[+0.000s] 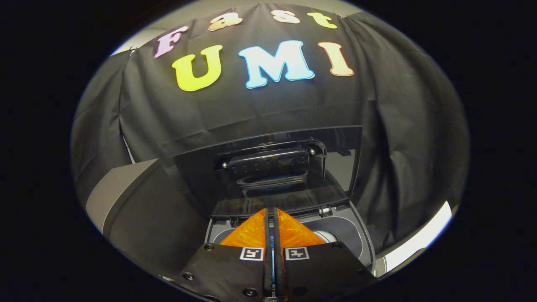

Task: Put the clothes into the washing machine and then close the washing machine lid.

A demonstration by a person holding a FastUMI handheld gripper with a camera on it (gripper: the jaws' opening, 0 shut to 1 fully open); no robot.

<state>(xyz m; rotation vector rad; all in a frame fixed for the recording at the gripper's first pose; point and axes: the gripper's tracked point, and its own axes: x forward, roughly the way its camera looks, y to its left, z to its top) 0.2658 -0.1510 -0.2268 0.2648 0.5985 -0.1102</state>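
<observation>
My tongs (272, 218) are drawn together, the two fingers (251, 233) lying side by side with only a thin dark slit between them. Something bluish shows low down in that slit, but I cannot tell what it is, so I cannot say the tongs grip anything.

Directly ahead of and below the fingertips sits the grey top-loading washing machine (356, 235). Its mouth is open, and I see the curved grey rim on both sides of the fingers, with a pale patch of the round drum opening (325, 236) just to the right of them. Whether any clothes lie inside I cannot tell, since the fingers cover most of the opening.

Beyond the fingertips the dark glossy washing machine lid (268, 167) stands raised, tilted back toward the black cloth wall (398, 126) of the booth. Its shiny surface mirrors dark shapes, and a dark perforated fitting with two small bright screws sits at its middle.

To the left of the machine stands a big grey boxy block (126, 197) with a dark front face, close beside the machine's side.
</observation>
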